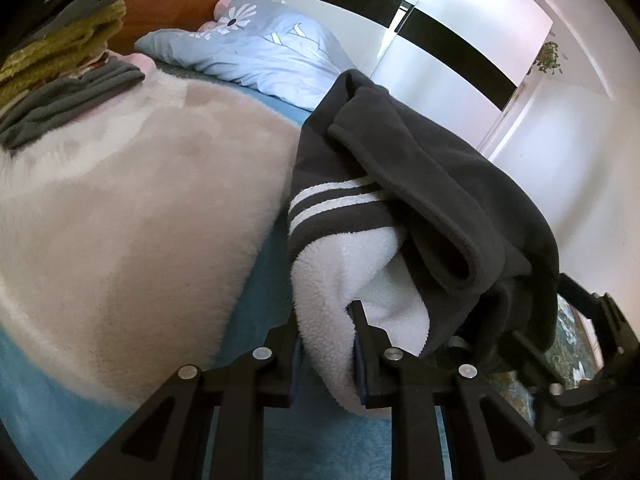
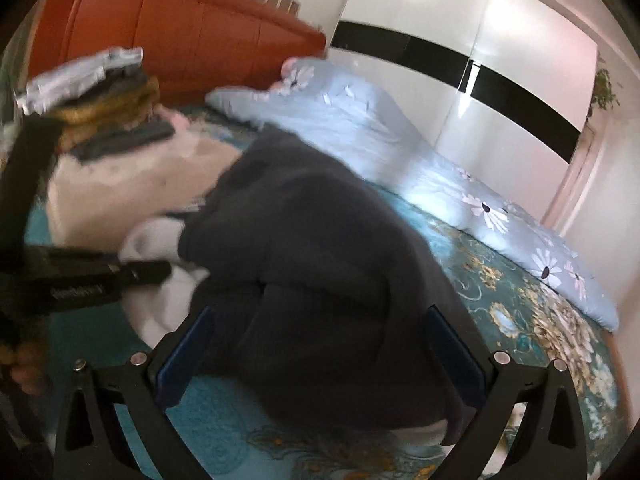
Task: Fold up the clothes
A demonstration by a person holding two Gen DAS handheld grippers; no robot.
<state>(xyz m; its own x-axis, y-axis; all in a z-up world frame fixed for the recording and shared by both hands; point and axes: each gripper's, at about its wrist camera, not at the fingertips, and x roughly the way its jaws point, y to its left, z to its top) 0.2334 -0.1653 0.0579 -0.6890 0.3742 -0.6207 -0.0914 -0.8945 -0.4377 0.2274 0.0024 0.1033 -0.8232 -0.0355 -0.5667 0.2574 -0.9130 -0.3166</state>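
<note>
Here the left claw [image 1: 326, 344] is pinching the white fluffy edge of the dark fleece top [image 1: 420, 184], lifting it above the bed [image 1: 256, 440]. The right claw [image 2: 316, 344] is standing wide, its fingers [image 2: 448, 344] sitting on either side of the top's dark bunch.

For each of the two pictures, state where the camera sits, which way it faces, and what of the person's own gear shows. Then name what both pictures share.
Left wrist: on the left gripper, facing across the bed toward the wardrobe; jaws shut on the dark garment by its white fleece part.
Right wrist: on the right gripper, facing the orange headboard; jaws open either side of the garment; the left gripper shows at left.
Shared: garment, beige blanket, blue quilt, folded stack, wardrobe.
</note>
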